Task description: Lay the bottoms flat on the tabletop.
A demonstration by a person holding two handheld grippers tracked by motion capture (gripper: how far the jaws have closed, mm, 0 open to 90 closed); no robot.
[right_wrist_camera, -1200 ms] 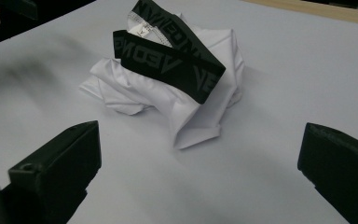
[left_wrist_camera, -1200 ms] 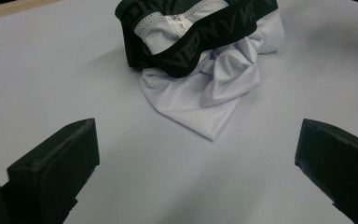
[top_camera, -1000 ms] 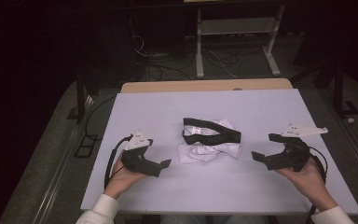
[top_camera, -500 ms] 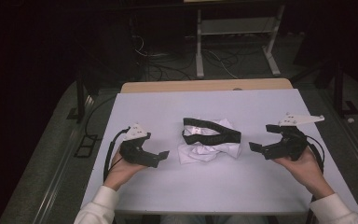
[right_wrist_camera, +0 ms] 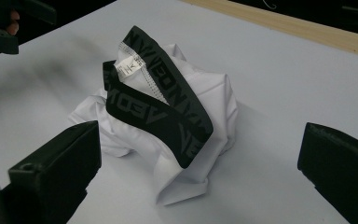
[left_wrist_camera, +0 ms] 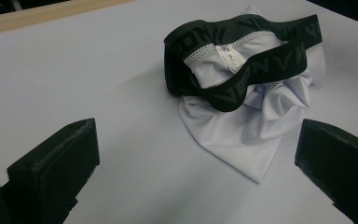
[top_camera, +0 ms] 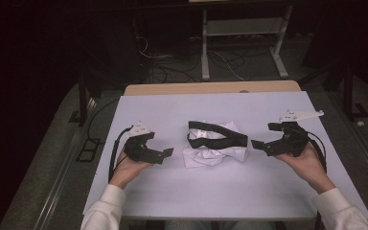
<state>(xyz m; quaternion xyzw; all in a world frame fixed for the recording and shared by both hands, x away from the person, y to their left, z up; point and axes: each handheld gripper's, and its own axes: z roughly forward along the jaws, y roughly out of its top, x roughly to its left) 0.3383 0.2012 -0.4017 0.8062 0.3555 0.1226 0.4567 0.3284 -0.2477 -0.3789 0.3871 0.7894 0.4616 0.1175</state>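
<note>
A crumpled pair of white underpants (top_camera: 214, 148) (left_wrist_camera: 242, 126) (right_wrist_camera: 144, 135) with a black lettered waistband (top_camera: 216, 135) (left_wrist_camera: 242, 79) (right_wrist_camera: 165, 114) lies in the middle of the white table. My left gripper (top_camera: 165, 153) (left_wrist_camera: 200, 177) is held just left of the garment, open, jaws wide apart with nothing between them. My right gripper (top_camera: 258, 144) (right_wrist_camera: 200, 179) is held just right of it, also open and empty. Both point inward at the garment without touching it.
The white tabletop (top_camera: 211, 105) has a wooden strip (top_camera: 211, 88) along its far edge. Beyond it stand a white metal frame (top_camera: 242, 33) and cables on the dark floor. Cables trail from both grippers toward the person's sleeves.
Both hands have moved forward and a little inward, bringing the open grippers closer to the two sides of the garment. The garment has not moved.
</note>
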